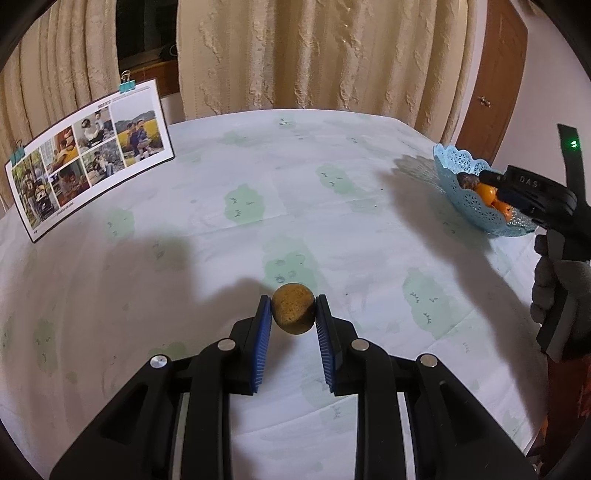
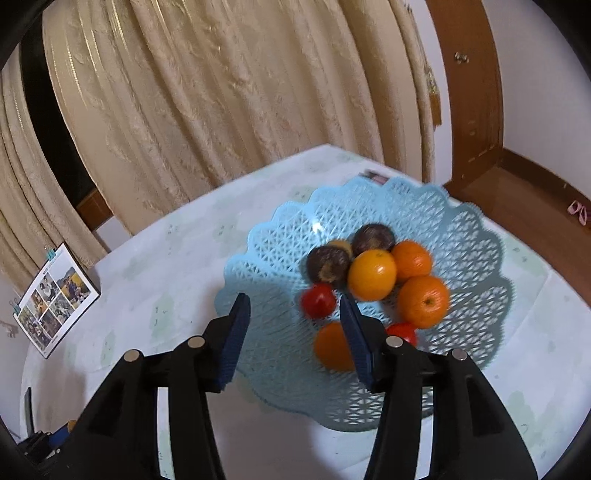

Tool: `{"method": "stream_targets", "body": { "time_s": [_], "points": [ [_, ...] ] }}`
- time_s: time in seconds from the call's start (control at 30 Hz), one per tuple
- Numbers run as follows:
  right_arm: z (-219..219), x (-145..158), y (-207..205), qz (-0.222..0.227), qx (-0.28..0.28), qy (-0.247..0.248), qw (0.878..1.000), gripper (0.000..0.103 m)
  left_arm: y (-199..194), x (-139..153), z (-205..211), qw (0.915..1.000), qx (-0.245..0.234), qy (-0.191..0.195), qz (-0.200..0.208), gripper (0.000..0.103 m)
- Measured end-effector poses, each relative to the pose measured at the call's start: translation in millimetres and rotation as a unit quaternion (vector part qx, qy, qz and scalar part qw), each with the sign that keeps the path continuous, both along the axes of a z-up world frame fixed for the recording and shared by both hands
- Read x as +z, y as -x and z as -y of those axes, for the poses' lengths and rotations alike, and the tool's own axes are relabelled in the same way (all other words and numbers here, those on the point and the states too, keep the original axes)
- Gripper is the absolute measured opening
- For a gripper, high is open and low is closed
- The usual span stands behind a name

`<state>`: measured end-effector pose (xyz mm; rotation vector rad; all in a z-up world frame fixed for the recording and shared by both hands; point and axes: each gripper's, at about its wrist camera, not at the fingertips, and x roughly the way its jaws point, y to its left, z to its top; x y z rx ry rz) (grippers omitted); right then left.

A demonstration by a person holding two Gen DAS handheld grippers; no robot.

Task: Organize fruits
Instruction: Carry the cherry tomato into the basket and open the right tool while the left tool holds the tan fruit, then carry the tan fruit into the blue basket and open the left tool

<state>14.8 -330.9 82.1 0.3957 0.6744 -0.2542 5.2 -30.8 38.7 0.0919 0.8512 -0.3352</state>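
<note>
Right wrist view: spread right claw (image 2: 291,314) over basket (image 2: 476,236) holding four oranges, two tomatoes, three brown fruits

A white tablecloth printed with pale green bush shapes (image 1: 332,177) covers the table from edge to edge. Near its far left corner a white-bordered card of six colour photographs (image 1: 92,158) stands propped and tilted back, with a teal binder clip (image 1: 126,85) on its top edge and another (image 1: 17,154) at its left end. Beyond the table's far edge hang cream, textured curtains in heavy folds (image 1: 314,55), a dark gap (image 1: 146,33) opens between them, and a brown wooden door with a small metal knob (image 1: 498,85) stands past the far right corner.
</note>
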Motion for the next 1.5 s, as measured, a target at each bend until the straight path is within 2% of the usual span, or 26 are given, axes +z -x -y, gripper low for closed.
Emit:
{"method": "stream_targets", "body": {
  "time_s": [0.27,0.4,0.57,0.73,0.87,1.03,1.1,1.27,1.5],
  "points": [
    [3.9,13.1,30.6,0.044,-0.039,0.050,0.997,0.052,0.4,7.3,28.7,0.9996,-0.017,-0.018,0.010,0.024],
    [13.5,17.0,49.6,0.064,-0.067,0.070,0.993,0.060,0.2,11.7,46.1,0.9991,-0.030,-0.025,0.016,0.024],
    [30.0,17.2,69.5,0.077,-0.102,0.082,0.988,0.063,-0.8,17.3,74.8,0.9978,-0.052,-0.033,0.025,0.024],
    [50.5,10.0,84.1,0.080,-0.137,0.071,0.985,0.066,-4.7,24.7,109.4,0.9954,-0.077,-0.042,0.038,0.024],
    [62.7,0.5,91.4,0.081,-0.159,0.038,0.983,0.067,-10.9,33.5,142.2,0.9924,-0.102,-0.045,0.052,0.024],
    [63.7,-1.2,96.2,0.088,-0.166,0.030,0.982,0.067,-20.7,43.2,180.5,0.9896,-0.130,-0.029,0.055,0.025],
    [63.2,-2.3,96.0,0.087,-0.165,0.029,0.982,0.070,-25.8,44.9,197.9,0.9880,-0.142,-0.024,0.056,0.025],
    [61.9,-0.8,95.7,0.088,-0.163,0.033,0.982,0.072,-35.0,39.9,233.7,0.9850,-0.164,-0.025,0.047,0.024],
    [64.6,-1.6,96.9,0.089,-0.165,0.026,0.982,0.072,-43.6,27.9,260.0,0.9826,-0.179,-0.029,0.041,0.025]
  ]
}}
